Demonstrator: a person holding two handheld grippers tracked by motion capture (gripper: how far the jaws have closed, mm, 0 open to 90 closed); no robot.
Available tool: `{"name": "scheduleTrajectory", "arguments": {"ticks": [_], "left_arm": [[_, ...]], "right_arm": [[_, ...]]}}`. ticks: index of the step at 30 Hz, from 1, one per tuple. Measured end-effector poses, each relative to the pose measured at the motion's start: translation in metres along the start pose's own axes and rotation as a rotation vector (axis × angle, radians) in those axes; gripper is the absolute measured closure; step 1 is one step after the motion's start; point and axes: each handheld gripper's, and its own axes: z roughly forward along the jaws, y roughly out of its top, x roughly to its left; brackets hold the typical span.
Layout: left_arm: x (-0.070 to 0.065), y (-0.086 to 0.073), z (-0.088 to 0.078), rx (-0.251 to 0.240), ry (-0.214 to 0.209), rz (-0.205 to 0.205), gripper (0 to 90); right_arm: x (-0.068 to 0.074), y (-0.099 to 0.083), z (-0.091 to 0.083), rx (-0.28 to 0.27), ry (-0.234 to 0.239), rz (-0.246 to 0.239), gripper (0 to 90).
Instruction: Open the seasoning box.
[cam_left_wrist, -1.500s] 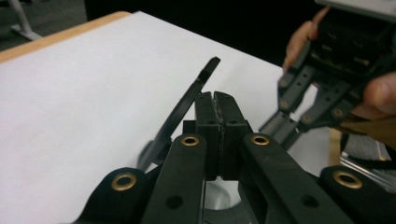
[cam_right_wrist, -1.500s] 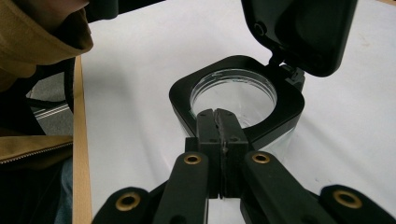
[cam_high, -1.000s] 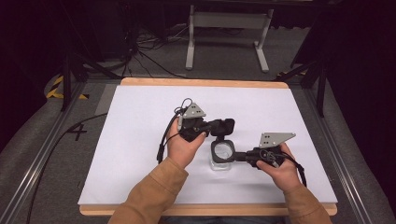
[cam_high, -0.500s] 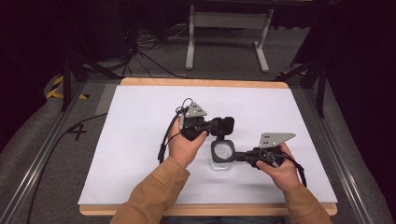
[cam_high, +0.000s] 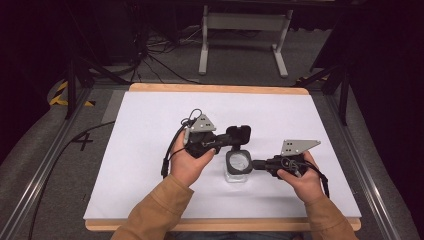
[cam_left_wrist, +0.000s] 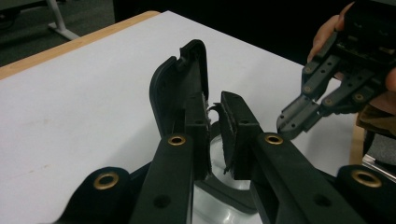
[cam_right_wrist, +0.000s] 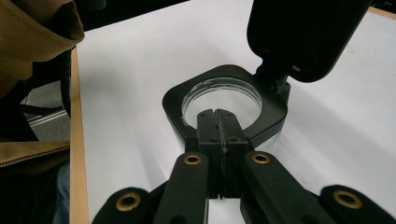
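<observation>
Mid-frame, your left gripper (cam_high: 239, 135) pinches the container's (cam_high: 238, 165) raised lid (cam_left_wrist: 180, 88); your right gripper (cam_right_wrist: 217, 119) rests fully closed on its black rim.

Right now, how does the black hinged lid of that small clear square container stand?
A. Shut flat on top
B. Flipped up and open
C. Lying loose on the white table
B: in the right gripper view the black hinged lid stands raised behind the small clear square container, joined at its hinge, and the round opening is uncovered.

Even overhead light brightens the white table (cam_high: 150, 150), surroundings dark, close foreground slightly soft.
</observation>
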Motion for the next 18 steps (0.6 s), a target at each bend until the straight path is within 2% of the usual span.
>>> {"name": "scheduleTrajectory", "arguments": {"ticks": [3,7,8,12,16,17,18], "left_arm": [[0.000,-0.003,-0.010,0.013,0.009,0.011,79.9],[-0.001,-0.006,-0.022,0.054,0.021,0.020,77.7],[0.001,-0.006,-0.025,0.064,0.020,0.033,76.2],[0.006,-0.010,-0.037,0.082,0.022,0.012,71.4],[0.014,-0.015,-0.048,0.106,0.028,0.009,65.7],[0.016,-0.018,-0.052,0.123,0.032,0.003,65.7],[0.019,-0.021,-0.057,0.139,0.045,0.014,64.5]], "right_arm": [[-0.001,0.002,-0.002,-0.007,-0.003,-0.007,90.0],[-0.003,0.004,-0.004,-0.005,-0.003,-0.008,90.0],[-0.004,0.005,-0.004,-0.002,-0.003,-0.007,90.0],[-0.006,0.006,-0.006,0.000,-0.008,-0.007,89.5],[-0.009,0.007,-0.011,-0.004,-0.021,-0.005,87.1],[-0.010,0.008,-0.013,-0.005,-0.025,-0.008,87.0],[-0.011,0.008,-0.015,-0.006,-0.035,-0.004,86.5]]}}
